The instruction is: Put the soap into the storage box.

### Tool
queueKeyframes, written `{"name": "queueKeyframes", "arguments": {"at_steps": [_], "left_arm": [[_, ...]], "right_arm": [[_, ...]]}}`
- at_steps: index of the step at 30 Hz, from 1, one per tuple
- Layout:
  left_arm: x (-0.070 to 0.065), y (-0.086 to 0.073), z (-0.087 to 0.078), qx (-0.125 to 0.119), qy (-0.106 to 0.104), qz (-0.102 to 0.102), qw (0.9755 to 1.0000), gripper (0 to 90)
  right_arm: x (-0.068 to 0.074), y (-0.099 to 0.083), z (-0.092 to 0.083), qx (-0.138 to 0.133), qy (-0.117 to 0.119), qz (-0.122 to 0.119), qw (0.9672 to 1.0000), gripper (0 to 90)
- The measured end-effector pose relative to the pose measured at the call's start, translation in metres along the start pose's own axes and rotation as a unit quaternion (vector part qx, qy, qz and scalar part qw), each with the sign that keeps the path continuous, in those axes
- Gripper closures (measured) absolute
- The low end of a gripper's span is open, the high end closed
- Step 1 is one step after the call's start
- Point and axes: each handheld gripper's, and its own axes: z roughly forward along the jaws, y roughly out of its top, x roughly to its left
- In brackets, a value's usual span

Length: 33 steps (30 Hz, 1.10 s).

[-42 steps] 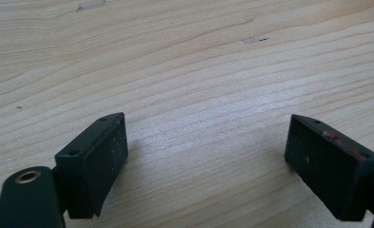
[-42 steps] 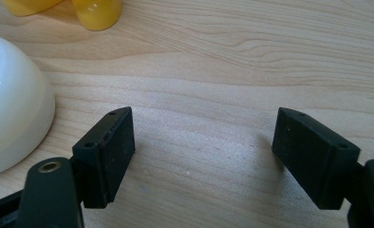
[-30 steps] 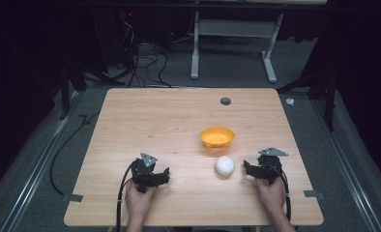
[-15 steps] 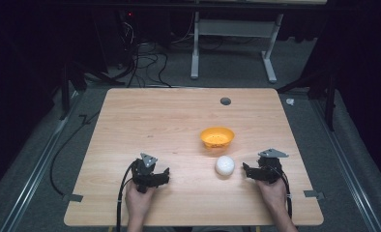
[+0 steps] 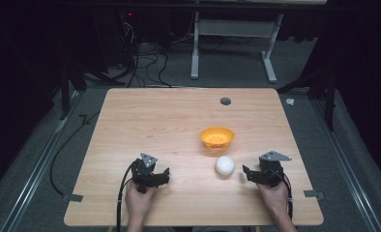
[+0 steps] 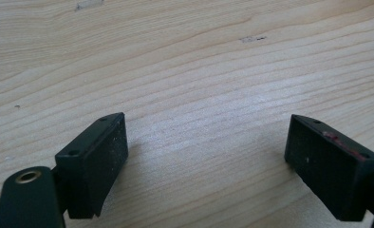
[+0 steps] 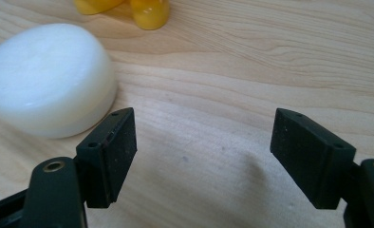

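Observation:
A white round puck-shaped object (image 5: 225, 166) lies on the wooden table (image 5: 154, 125), just in front of an orange bowl (image 5: 217, 137). My right gripper (image 5: 250, 175) rests on the table a short way right of the white object, jaws wide apart and empty. In the right gripper view the white object (image 7: 47, 80) lies beyond and left of the left jaw, with the orange bowl (image 7: 128, 9) behind it. My left gripper (image 5: 160, 177) sits near the front left, held by a hand. Its jaws stand open over bare wood (image 6: 204, 118).
A small dark hole (image 5: 225, 101) sits in the tabletop near the far edge. Bits of tape (image 5: 72, 197) mark the front corners. Cables (image 5: 63, 154) trail off the table's left side, and a white desk frame (image 5: 232, 43) stands on the floor beyond.
My right gripper has edged slightly left toward the white object. The left gripper, bowl and white object have not moved.

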Motion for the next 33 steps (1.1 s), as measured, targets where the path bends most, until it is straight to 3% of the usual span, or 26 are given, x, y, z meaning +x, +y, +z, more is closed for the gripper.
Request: {"name": "queueKeyframes", "arguments": {"at_steps": [12,23,33], "left_arm": [[0.0,0.0,0.0,0.0,0.0,0.0,1.0,14.6],[0.0,0.0,0.0,0.0,0.0,0.0,1.0,14.6],[0.0,0.0,0.0,0.0,0.0,0.0,1.0,14.6]], "right_arm": [[0.022,-0.004,-0.016,-0.014,0.03,-0.03,0.999,24.0],[0.044,0.005,-0.005,-0.006,0.055,-0.055,0.997,21.3],[0.054,0.012,0.004,-0.006,0.069,-0.063,0.9956,20.0]]}}
